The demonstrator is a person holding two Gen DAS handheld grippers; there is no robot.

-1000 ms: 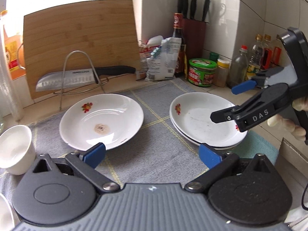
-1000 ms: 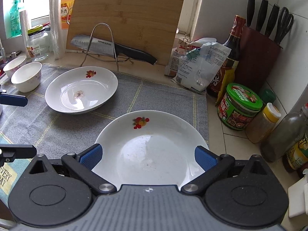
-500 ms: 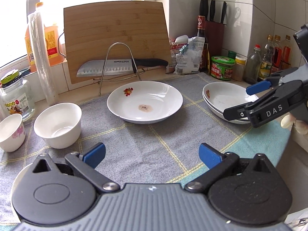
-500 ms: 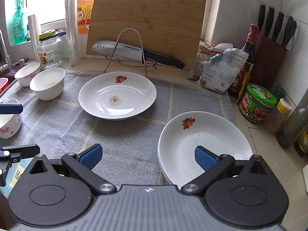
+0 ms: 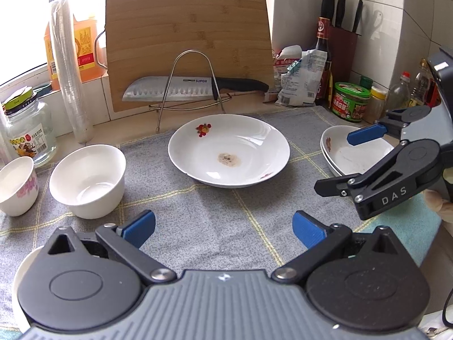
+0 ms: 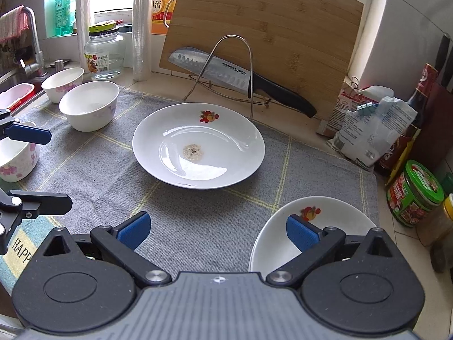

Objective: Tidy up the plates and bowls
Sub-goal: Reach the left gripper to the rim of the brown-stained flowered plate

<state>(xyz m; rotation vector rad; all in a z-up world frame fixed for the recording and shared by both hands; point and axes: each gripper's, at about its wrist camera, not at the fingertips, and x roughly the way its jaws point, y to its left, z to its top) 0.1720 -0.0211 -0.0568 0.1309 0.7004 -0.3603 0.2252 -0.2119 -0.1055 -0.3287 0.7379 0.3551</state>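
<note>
Both tongs open, empty: left gripper (image 5: 223, 228), right gripper (image 6: 216, 231). Stained plate (image 6: 198, 144) ahead of both (on the cloth). Stacked plates (image 6: 337, 221) under right's right finger.

Left wrist view: the stacked plates (image 5: 351, 155) are partly covered by the right tool (image 5: 351, 161) and their count cannot be told; a white dish (image 5: 21, 277) at lower left is mostly hidden behind the left tool (image 5: 223, 226). Right wrist view: the flowered bowl (image 6: 17, 158) is cut by the left edge. Jar label (image 5: 27, 143) print is too small to read.
</note>
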